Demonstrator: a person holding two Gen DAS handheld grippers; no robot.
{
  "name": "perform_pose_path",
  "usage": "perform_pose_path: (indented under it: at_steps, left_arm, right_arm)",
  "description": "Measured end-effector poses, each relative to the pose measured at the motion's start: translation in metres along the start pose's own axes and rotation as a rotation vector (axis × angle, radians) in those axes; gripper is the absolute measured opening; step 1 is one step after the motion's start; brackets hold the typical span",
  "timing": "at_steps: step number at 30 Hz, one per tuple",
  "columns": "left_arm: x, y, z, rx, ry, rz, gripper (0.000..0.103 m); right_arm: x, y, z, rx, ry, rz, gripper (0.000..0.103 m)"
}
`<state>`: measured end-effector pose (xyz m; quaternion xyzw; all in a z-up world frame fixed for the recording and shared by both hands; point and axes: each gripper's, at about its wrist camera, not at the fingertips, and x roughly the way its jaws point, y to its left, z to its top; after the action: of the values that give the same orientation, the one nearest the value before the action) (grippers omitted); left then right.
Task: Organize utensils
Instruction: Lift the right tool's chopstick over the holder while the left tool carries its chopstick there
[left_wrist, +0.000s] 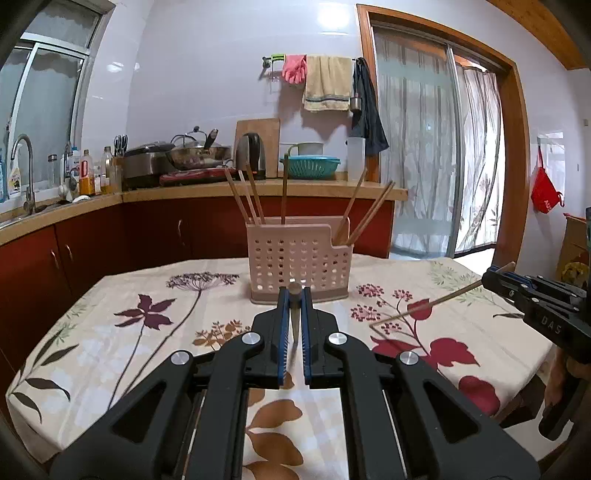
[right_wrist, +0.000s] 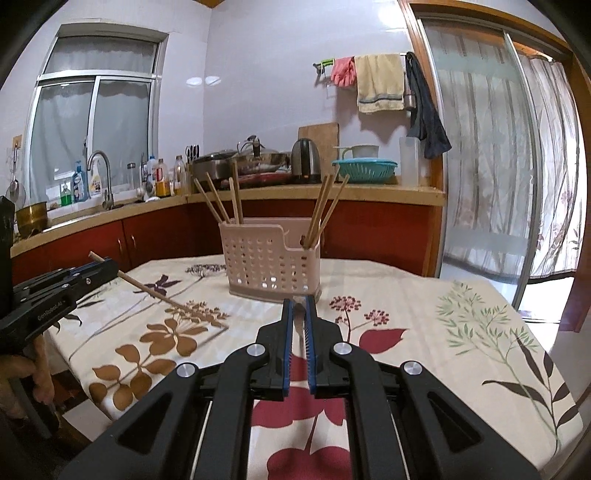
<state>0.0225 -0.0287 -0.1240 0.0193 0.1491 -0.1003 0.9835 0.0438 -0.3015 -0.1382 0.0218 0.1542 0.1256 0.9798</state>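
1. Table (left_wrist: 110, 354), covered by a cream cloth with a printed flower and leaf pattern; it carries item 3.
2. Kitchen counter (left_wrist: 258, 190) behind the table, over red cabinets, carrying pots, a kettle (left_wrist: 255, 155), bottles and a teal colander (left_wrist: 310, 166); a faucet (left_wrist: 24, 166) stands at its left end.
3. Pink perforated utensil holder (left_wrist: 295, 262), upright near the far middle of the table. Chopsticks stand in its taller left compartment (left_wrist: 251, 199) and lean outward from its lower right compartment (left_wrist: 364, 218).
4. Left gripper (left_wrist: 294, 295), raised above the table, facing the holder. Fingers clenched on a chopstick (right_wrist: 155, 291); in the right wrist view the stick passes through the jaws and slopes down, its tip at the cloth.
5. Right gripper (right_wrist: 299, 304), raised above the table, facing the holder. Fingers clenched on another chopstick (left_wrist: 424, 306); in the left wrist view it slopes down, its tip at the cloth.
6. Towel (left_wrist: 327, 83) and pink glove (left_wrist: 294, 68), hung on a wall rail above the counter.
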Motion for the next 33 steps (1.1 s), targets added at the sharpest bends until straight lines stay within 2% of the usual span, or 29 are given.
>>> perform_pose_path:
  at_steps: [11,23,33]
  left_arm:
    - [-0.003,0.010,0.025,-0.024,0.017,0.025,0.007]
    - [0.029,0.035,0.049,-0.066,0.050,0.017,0.007]
    - [0.055,0.036,0.063,-0.046,0.050,-0.001,0.007]
  right_arm:
    - [-0.004,0.000,0.029,0.016,0.005,-0.006,0.007]
    - [0.032,-0.006,0.055,0.008,-0.008,0.004,0.007]
    - [0.055,-0.006,0.067,0.010,-0.021,0.011,0.007]
